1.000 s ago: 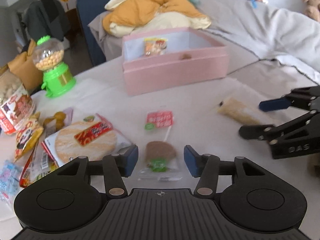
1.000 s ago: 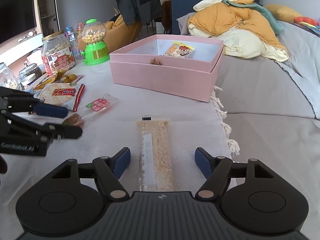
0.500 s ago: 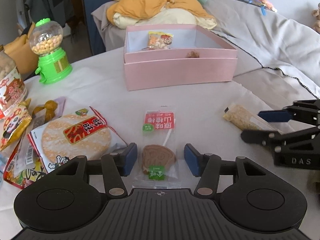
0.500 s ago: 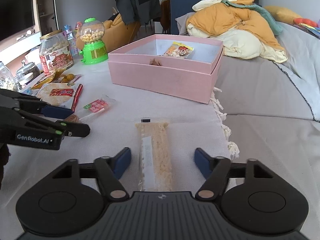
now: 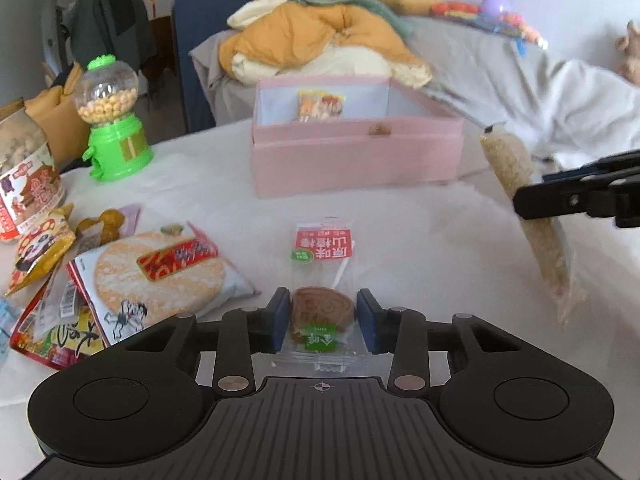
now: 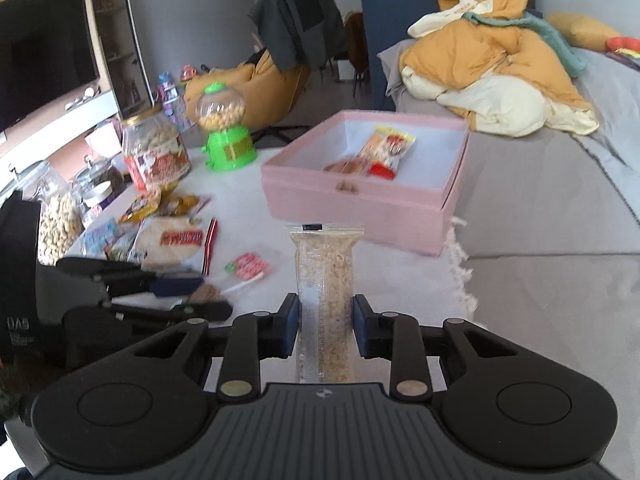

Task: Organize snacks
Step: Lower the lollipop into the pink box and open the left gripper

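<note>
A clear lollipop packet [image 5: 322, 312] with a brown disc and red label lies on the white tablecloth. My left gripper [image 5: 322, 320] has it between its blue pads; the jaws are closing and the pads touch the wrapper's sides. The left gripper [image 6: 212, 296] also shows low at the left in the right wrist view. My right gripper [image 6: 326, 330] is shut on a long puffed-rice bar [image 6: 324, 276] and holds it above the cloth. In the left wrist view the rice bar [image 5: 516, 168] hangs tilted in the right gripper [image 5: 532, 192]. The open pink box [image 6: 360, 208] behind holds a snack packet [image 6: 386, 148].
A round rice cracker packet [image 5: 160, 276] and several other snack bags lie at the left. A green gumball dispenser [image 5: 116, 148] and a nut jar [image 5: 24, 184] stand behind them. A grey bed with an orange quilt [image 6: 480, 60] borders the cloth's fringed right edge [image 6: 460, 264].
My right gripper closed on the rice bar and lifted it off the cloth. My left gripper's jaws narrowed from wide apart onto the lollipop packet.
</note>
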`<state>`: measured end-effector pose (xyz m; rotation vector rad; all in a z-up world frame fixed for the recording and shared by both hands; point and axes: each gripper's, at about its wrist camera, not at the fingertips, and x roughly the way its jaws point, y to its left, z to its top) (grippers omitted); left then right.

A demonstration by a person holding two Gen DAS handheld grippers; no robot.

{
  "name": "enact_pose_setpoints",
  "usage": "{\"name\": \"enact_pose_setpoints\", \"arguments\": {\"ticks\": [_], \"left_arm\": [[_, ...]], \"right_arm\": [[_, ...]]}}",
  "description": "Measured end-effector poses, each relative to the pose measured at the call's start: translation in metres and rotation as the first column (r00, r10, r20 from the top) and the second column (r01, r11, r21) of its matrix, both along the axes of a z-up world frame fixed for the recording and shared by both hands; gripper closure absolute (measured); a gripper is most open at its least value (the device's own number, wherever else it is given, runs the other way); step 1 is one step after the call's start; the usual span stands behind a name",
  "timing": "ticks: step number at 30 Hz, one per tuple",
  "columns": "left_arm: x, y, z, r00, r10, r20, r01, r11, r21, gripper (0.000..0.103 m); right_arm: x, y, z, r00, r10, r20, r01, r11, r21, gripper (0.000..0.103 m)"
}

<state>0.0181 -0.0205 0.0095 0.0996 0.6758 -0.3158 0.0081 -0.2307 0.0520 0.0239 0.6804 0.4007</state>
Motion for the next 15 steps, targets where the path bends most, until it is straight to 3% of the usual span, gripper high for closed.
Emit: {"name": "enact_pose_setpoints", "arguments": {"ticks": [5,11,13,15], "left_arm": [[0.008,0.004,0.043,0.996,-0.007,0.091,0.020,0.990,-0.136,0.062],[0.070,-0.014,0.099,0.980,0.036,0.197,0.006,0.978,-0.207,0.061],[0.107,-0.019,0.107,0.987,0.080,0.142,-0.034,0.953,-0.301,0.059],[0.145,-0.022,0.097,0.992,0.123,0.039,-0.100,0.924,-0.370,0.058]], "right_arm": [[-0.001,-0.002,0.005,1.000,-0.004,0.024,0.004,1.000,-0.012,0.075],[0.004,-0.001,-0.012,1.000,-0.002,-0.023,0.002,1.000,-0.010,0.075],[0.007,0.000,-0.018,0.999,-0.001,-0.032,0.000,1.000,-0.021,0.075],[0.012,0.002,-0.022,0.999,0.001,-0.044,-0.002,1.000,-0.023,0.075]]}}
